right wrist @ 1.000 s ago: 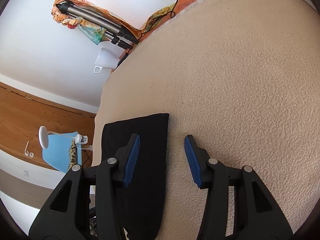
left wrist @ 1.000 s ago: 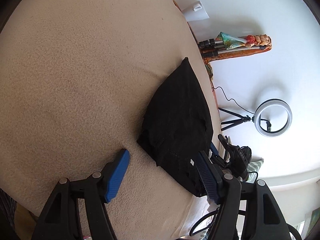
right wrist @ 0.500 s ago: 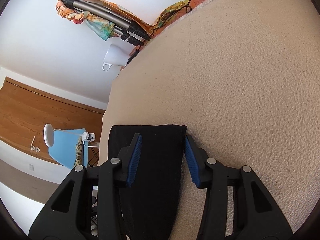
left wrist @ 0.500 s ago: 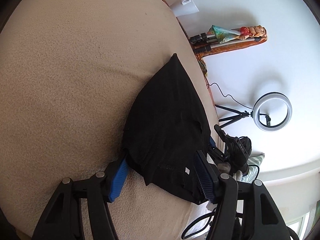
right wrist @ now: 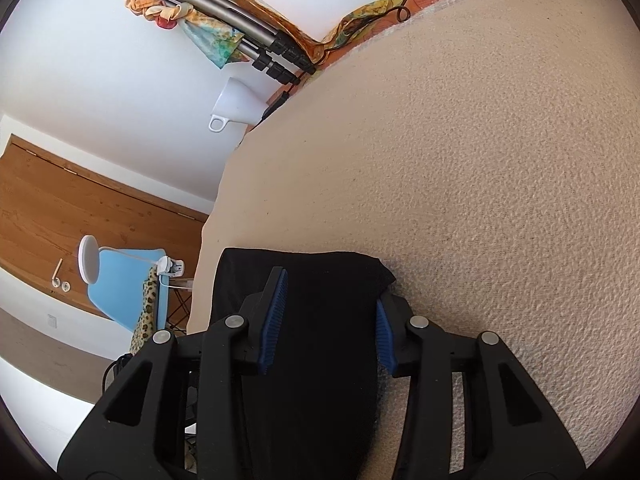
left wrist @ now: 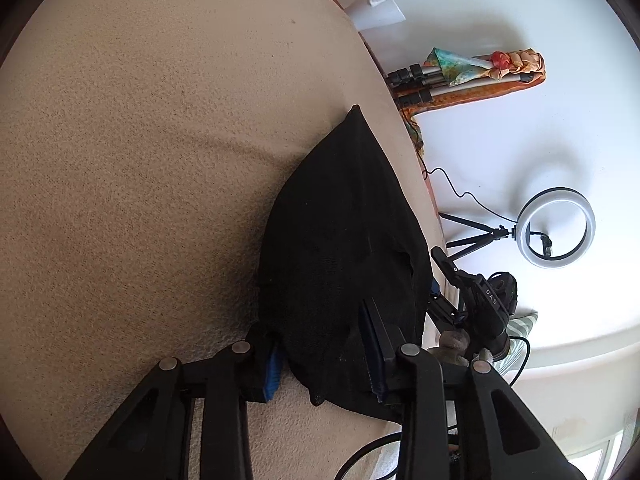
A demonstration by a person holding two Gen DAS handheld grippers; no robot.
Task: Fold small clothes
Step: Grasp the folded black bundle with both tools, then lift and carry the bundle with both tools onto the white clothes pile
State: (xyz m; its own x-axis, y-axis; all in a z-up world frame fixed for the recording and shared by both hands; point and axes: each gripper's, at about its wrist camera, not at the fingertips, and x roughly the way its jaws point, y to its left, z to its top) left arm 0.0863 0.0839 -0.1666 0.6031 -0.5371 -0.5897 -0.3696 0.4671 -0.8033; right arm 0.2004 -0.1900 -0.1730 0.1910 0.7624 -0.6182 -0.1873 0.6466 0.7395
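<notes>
A black garment (left wrist: 344, 248) lies folded near the edge of a beige bedcover (left wrist: 140, 160). My left gripper (left wrist: 322, 358) has its blue pads on either side of the garment's bunched near end; its jaws are closing and press on the cloth. In the right wrist view the other end of the garment (right wrist: 328, 320) lies between the fingers of my right gripper (right wrist: 330, 326). Those jaws are closing too; the left finger rests over the cloth and the right pad sits at its edge. The right gripper's black body (left wrist: 480, 300) shows just past the garment.
The bedcover (right wrist: 480, 160) stretches wide beyond the garment. Off the bed's edge stand a ring light on a tripod (left wrist: 556, 226), a white funnel-shaped cup (right wrist: 236, 104), folded tripods in colourful cloth (right wrist: 240, 28), a blue chair (right wrist: 124, 280) and a wooden door (right wrist: 60, 208).
The left gripper moved onto the garment's near end and its jaws narrowed around it, bunching the cloth. The right gripper slid sideways until the cloth's end lay between its narrowing jaws.
</notes>
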